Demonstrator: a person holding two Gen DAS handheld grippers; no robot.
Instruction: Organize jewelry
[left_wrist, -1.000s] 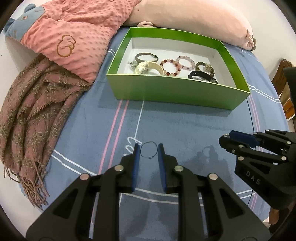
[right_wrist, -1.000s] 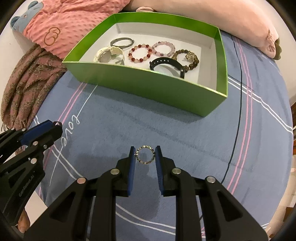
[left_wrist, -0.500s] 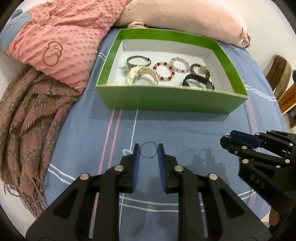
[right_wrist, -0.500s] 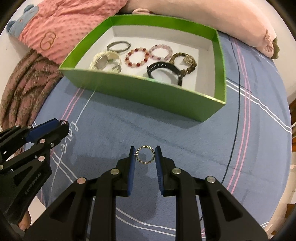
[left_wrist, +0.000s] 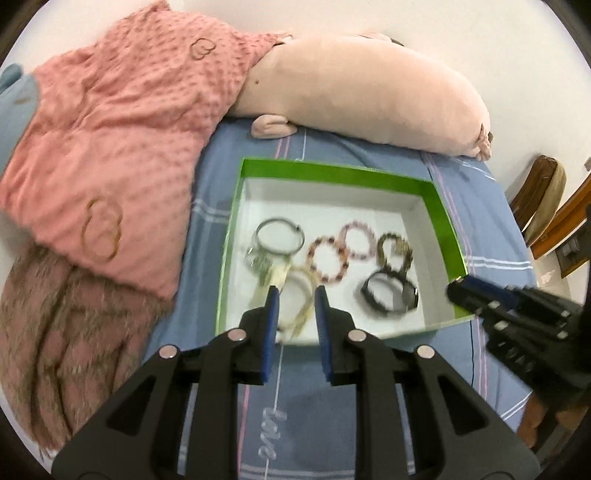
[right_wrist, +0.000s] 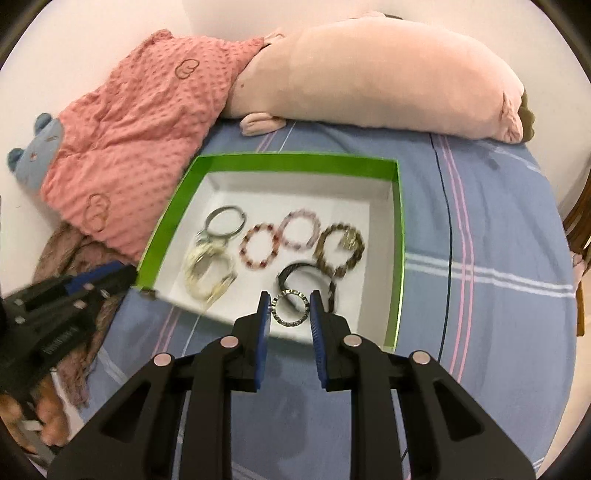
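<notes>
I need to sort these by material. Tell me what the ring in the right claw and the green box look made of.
Ring: apparently metal, silvery with dark segments and glinting highlights; the exact metal is unclear. Green box: likely cardboard, thin flat matte walls, green outside, white inside.

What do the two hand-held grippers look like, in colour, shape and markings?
Both are alike. The left hand-held gripper and the right hand-held gripper have matte black angular frames with triangular cut-outs, round silver screw heads, and two narrow fingers lined with blue pads. White lettering, too blurred to read, marks the left one's side. No cables or sleeves show.
</notes>
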